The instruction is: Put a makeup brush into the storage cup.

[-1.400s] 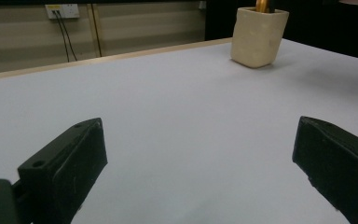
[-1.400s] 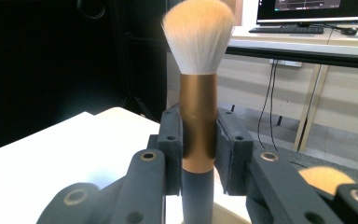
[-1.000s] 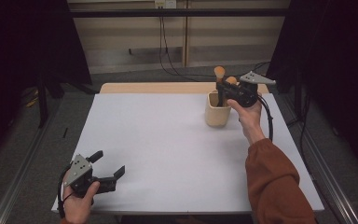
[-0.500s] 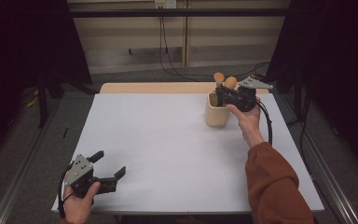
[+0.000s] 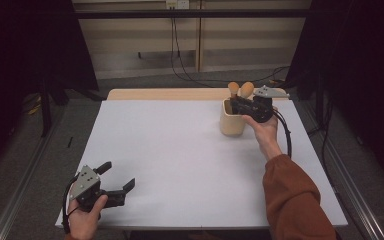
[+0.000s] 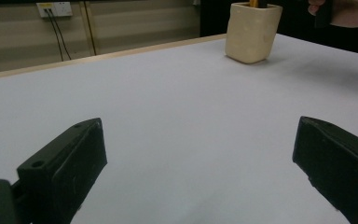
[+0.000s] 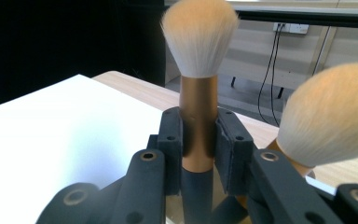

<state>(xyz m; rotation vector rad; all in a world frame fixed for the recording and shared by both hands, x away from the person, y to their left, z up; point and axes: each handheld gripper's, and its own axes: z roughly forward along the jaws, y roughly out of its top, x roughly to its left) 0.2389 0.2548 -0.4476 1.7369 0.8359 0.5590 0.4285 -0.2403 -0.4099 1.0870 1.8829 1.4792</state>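
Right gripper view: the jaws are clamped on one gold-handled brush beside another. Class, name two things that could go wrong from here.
1. The right gripper pinches the gold-handled makeup brush on its smooth round handle; the brush could slip or twist as it moves.
2. The second fluffy cream-bristled brush stands close beside it in the cream square ceramic holder; a sideways pull might knock that brush or tip the holder, which nothing steadies, since the left gripper rests open far off.
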